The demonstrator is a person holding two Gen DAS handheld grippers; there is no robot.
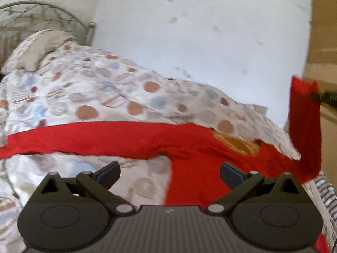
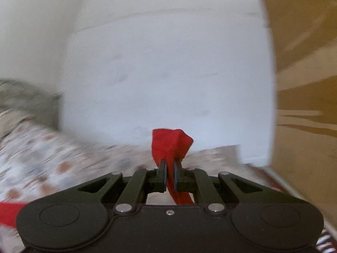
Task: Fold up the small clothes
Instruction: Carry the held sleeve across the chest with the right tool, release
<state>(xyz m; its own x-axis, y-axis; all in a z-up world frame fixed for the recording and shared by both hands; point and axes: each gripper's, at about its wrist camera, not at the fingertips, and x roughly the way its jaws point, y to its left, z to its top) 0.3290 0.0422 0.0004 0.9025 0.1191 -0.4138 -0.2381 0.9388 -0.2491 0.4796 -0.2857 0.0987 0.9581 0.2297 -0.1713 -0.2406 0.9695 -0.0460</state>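
A red long-sleeved top (image 1: pixel 189 147) lies spread across the bed, one sleeve stretched to the left, with an orange patch near its neck. My left gripper (image 1: pixel 169 174) hangs just above its body, jaws wide open with nothing between them. At the far right, the top's other sleeve (image 1: pixel 303 109) is lifted up into the air by my right gripper, whose dark tip (image 1: pixel 325 97) shows at the frame's edge. In the right wrist view my right gripper (image 2: pixel 170 164) is shut on that red sleeve (image 2: pixel 170 141), which bunches above the fingers and trails down between them.
The bed wears a white duvet with coloured dots (image 1: pixel 94 97). A pillow (image 1: pixel 40 48) and a metal headboard (image 1: pixel 42 14) stand at the back left. A white wall (image 1: pixel 210 31) runs behind, and a brown wooden wardrobe (image 2: pixel 305 84) stands on the right. Striped fabric (image 1: pixel 328 194) lies at the right edge.
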